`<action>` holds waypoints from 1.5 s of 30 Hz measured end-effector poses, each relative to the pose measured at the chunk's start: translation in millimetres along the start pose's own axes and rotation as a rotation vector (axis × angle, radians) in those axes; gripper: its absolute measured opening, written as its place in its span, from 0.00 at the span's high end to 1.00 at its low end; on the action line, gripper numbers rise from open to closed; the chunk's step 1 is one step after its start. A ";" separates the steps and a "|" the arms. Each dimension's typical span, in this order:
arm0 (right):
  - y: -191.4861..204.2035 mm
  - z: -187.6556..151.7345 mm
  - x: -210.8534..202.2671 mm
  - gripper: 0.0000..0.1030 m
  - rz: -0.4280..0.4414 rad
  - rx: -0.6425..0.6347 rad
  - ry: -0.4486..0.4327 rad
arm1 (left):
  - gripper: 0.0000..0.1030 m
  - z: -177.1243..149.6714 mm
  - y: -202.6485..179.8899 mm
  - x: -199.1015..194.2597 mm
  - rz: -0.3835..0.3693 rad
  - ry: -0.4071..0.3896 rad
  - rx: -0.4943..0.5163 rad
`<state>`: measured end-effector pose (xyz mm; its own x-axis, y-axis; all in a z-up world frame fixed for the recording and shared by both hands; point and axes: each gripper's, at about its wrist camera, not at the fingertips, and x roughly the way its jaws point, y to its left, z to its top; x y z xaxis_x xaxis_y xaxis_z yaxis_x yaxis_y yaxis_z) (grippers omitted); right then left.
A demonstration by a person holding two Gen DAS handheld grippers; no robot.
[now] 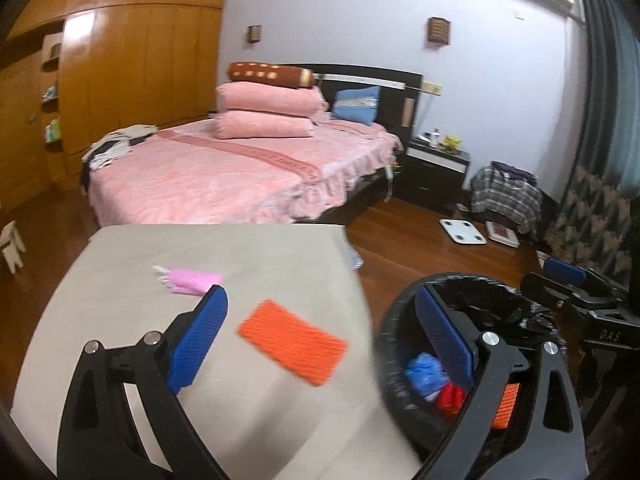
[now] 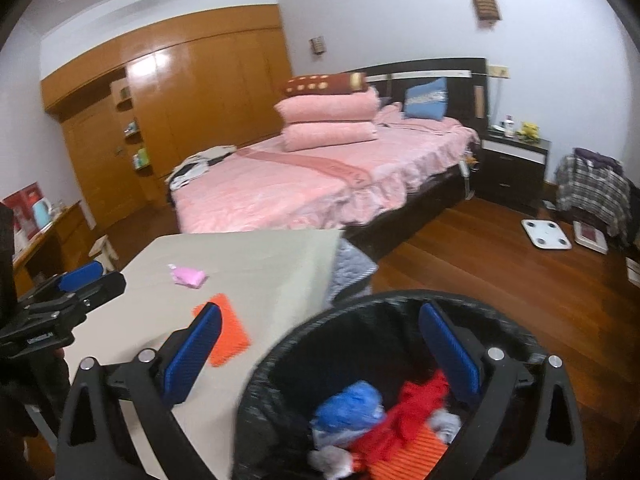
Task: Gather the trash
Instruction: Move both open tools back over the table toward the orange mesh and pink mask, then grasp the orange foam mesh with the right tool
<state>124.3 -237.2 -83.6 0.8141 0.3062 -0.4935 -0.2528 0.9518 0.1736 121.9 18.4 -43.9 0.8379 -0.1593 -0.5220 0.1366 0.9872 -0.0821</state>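
we hold both the left gripper [image 1: 320,336] and the right gripper [image 2: 324,354] spread wide with nothing between them. the black-lined round bin [image 2: 304,344] beside the table's right edge [image 1: 348,264] already holds blue, red and orange scraps. left on the table: a ribbed orange rectangle [image 1: 292,340] near that edge and a crumpled pink wrapper [image 1: 188,280] toward the middle.

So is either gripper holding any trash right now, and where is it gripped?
Nothing is held. The left gripper and right gripper both have open, empty jaws.

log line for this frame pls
left gripper: open, empty | right gripper: open, empty | bin: holds trash | table: orange pad, pink wrapper left
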 end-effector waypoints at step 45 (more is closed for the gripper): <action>134.5 -64.9 221.8 0.09 0.053 -0.147 0.382 | 0.10 -44.8 168.4 58.5 0.241 0.111 -0.122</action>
<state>236.9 -40.2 -225.0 0.5524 0.3128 -0.7727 -0.3838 0.9183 0.0974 170.3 175.4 -126.3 0.7743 0.0744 -0.6284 -0.1297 0.9906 -0.0425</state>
